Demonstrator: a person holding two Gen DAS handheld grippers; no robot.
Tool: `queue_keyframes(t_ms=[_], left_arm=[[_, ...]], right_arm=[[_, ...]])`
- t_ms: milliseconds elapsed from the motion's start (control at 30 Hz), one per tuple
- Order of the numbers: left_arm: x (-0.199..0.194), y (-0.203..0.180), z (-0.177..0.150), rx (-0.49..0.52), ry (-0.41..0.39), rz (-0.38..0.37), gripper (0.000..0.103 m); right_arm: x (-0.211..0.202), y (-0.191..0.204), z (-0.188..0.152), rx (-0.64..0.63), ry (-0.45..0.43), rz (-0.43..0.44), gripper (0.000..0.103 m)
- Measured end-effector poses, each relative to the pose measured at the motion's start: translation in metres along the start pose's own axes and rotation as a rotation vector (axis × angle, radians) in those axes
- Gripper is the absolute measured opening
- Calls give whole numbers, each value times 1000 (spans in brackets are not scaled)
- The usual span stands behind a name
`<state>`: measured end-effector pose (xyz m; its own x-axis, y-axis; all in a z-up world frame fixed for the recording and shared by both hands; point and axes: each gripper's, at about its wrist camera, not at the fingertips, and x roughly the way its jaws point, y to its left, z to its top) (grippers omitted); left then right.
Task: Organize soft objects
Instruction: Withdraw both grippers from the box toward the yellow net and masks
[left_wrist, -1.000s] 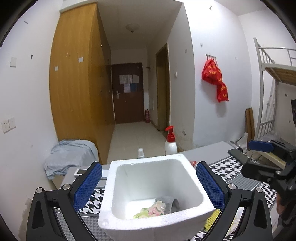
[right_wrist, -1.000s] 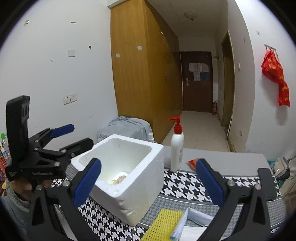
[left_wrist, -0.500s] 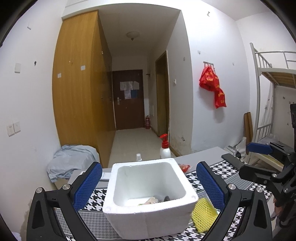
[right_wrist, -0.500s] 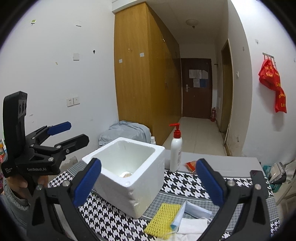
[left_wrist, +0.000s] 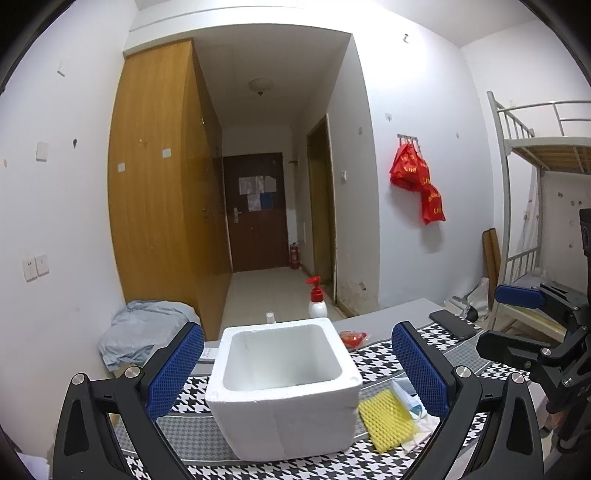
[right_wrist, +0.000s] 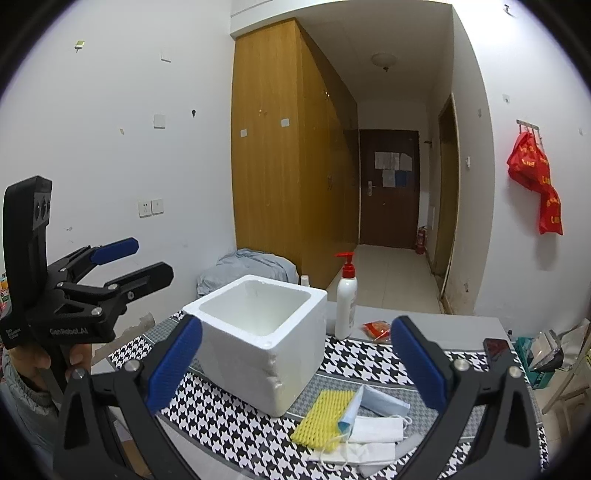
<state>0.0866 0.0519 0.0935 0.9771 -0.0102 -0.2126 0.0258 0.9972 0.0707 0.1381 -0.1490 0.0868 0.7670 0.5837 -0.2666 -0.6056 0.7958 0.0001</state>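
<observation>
A white foam box (left_wrist: 284, 387) stands on the houndstooth cloth; its near wall hides whatever lies inside. Right of the box lie a yellow foam net (left_wrist: 386, 413) and a few face masks (left_wrist: 412, 400). In the right wrist view the box (right_wrist: 258, 339) is at centre, with the net (right_wrist: 325, 413), a blue mask (right_wrist: 380, 400) and white masks (right_wrist: 369, 432) in front of it. My left gripper (left_wrist: 297, 365) is open and empty, held back from the box. My right gripper (right_wrist: 297, 363) is open and empty above the net and masks.
A red-capped pump bottle (right_wrist: 345, 299) and a red packet (right_wrist: 376, 328) sit behind the box. A dark phone (right_wrist: 496, 349) lies at the table's far right. A hand (right_wrist: 22, 365) holds the left gripper (right_wrist: 151, 258). The right gripper (left_wrist: 491, 321) shows at the right edge.
Both grippers have drawn back from the box, so it looks smaller. The items seen at its bottom have gone out of sight behind its near wall. The net and masks came into fuller view.
</observation>
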Motion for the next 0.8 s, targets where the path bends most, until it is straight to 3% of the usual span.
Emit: queue_keyframes(t_ms=[533,800], left_arm=[[-5,-15,-26,-16,-3,-58,102],[-7,-17,-39,-50,-32,-46,102]], right_arm=[[-19,-10,-33,21,-22,-79,103],[-19,-15,-50,38,-11,-94,103]])
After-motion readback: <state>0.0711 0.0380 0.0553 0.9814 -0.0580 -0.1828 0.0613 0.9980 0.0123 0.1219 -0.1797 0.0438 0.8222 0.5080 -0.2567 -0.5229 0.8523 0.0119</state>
